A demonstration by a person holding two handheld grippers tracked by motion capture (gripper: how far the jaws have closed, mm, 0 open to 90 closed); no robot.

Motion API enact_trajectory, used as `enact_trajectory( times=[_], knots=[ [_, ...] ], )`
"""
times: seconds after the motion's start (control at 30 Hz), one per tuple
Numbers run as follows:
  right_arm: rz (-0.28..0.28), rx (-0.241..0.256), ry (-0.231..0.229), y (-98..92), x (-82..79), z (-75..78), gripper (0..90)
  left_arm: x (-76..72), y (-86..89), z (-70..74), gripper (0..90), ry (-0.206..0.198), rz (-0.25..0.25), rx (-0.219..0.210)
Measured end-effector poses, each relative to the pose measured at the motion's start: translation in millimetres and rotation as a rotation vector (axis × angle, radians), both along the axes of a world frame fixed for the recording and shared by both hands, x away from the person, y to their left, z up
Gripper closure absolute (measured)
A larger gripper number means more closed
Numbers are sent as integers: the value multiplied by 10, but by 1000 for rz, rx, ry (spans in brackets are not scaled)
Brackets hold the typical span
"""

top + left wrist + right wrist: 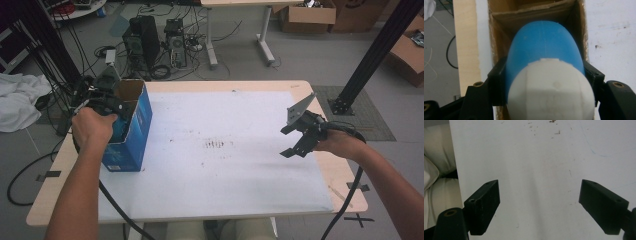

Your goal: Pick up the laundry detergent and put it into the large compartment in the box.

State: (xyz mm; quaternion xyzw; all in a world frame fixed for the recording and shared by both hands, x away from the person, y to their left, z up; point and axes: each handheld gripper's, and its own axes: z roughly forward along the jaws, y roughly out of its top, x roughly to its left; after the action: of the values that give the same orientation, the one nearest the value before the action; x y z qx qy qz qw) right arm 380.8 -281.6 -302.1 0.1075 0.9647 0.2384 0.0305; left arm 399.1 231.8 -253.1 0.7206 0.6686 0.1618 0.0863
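Observation:
My left gripper (545,75) is shut on a rounded blue object with a white end (544,45). It holds the object in the mouth of an open cardboard box (499,37), pointing down into it. From above, the box (135,130) is blue outside and stands at the table's left edge, with my left gripper (111,107) at its open top. My right gripper (285,142) hovers over the right side of the table with its jaws wide apart. In the right gripper view, the right gripper (539,192) is open with nothing but the white table surface (536,157) between its jaws.
A white sheet (225,165) with a few dark specks covers the wooden table. On the floor behind are computer towers (142,40), cables and cardboard boxes (307,15). A white cloth (17,100) lies left, and a black post (370,55) rises at right.

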Motion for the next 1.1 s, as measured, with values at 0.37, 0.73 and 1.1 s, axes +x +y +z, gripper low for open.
enact_trajectory(
  times=[0.37,0.73,1.1],
  knots=[
    [-8,-2,8,-15,3,-34,170,29,52,-212,382,49,4,-14],
    [-10,-10,11,0,12,-56,169,57,90,-315,381,71,2,-34],
    [-10,-10,13,9,6,-71,169,60,144,-324,376,77,9,-60]
  ],
)
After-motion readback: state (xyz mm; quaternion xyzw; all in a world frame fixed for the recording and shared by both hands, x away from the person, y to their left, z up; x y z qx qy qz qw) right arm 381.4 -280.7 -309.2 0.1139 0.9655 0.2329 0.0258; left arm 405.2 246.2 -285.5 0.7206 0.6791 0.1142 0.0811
